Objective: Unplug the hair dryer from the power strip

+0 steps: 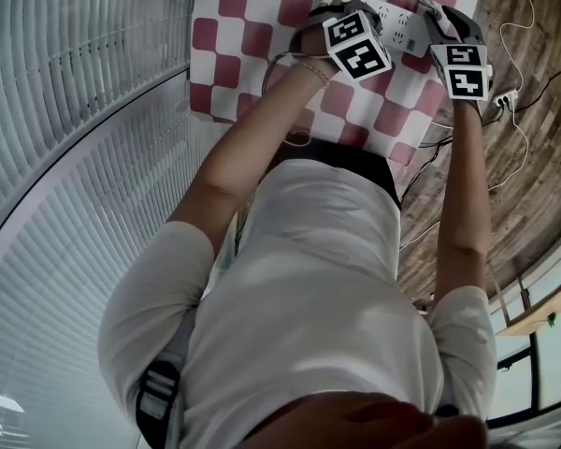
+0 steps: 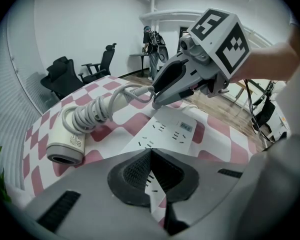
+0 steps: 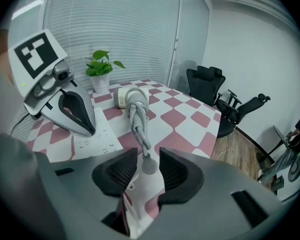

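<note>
Loosely, the plug sits between parted jaws.
The right gripper stands open around the hair dryer plug, pads not pressing, just beside the power strip. The left gripper, jaws together, has its tip down on that strip.

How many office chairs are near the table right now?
2. The first black chair stands beyond the table's far edge; the second black chair is right of it, on the wooden floor. More may be hidden outside these views.
</note>
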The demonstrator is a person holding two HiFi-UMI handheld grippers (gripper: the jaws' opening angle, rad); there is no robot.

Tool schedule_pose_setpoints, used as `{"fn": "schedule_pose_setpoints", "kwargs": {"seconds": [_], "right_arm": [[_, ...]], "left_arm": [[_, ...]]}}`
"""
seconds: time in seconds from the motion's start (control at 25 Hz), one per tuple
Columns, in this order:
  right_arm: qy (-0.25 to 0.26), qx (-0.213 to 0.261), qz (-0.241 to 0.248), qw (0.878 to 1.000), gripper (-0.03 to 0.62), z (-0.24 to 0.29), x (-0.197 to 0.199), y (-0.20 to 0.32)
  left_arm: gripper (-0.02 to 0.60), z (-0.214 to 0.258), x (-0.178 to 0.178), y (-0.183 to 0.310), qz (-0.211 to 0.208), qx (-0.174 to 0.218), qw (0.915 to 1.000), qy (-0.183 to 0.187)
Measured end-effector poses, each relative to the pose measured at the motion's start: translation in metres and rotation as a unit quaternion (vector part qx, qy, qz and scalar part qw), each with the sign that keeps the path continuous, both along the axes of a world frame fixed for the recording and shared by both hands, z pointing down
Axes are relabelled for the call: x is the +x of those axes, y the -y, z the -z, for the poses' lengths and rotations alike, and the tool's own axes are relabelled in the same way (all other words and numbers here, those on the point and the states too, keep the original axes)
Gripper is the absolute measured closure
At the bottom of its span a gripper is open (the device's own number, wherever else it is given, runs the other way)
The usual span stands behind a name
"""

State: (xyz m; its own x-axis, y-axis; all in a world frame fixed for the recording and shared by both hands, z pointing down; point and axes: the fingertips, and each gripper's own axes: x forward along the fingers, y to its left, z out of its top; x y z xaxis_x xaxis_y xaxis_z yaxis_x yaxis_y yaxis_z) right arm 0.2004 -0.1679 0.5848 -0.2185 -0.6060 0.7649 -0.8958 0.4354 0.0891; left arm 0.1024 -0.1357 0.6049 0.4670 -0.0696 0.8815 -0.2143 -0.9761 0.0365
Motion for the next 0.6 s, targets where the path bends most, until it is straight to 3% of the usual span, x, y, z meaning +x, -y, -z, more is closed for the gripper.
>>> {"fn": "schedule_pose_setpoints", "kwargs": {"seconds": [0.2, 0.4, 0.6], "right_arm": [[0.008, 0.017, -0.014, 1.000, 0.447, 0.017, 0.001, -0.007], [0.034, 0.034, -0.025, 0.999, 0.448, 0.038, -0.007, -0.017], [0.064, 0.049, -0.036, 0.996, 0.450, 0.054, -0.010, -0.029]], "left_arm": [[0.551, -0.001, -0.002, 0.001, 0.004, 0.016, 0.9998, -0.006], [0.551, 0.001, -0.001, 0.001, -0.046, 0.076, 0.9959, 0.017], [0.551, 0.030, -0.004, 0.007, 0.004, 0.077, 0.9966, -0.031]]}}
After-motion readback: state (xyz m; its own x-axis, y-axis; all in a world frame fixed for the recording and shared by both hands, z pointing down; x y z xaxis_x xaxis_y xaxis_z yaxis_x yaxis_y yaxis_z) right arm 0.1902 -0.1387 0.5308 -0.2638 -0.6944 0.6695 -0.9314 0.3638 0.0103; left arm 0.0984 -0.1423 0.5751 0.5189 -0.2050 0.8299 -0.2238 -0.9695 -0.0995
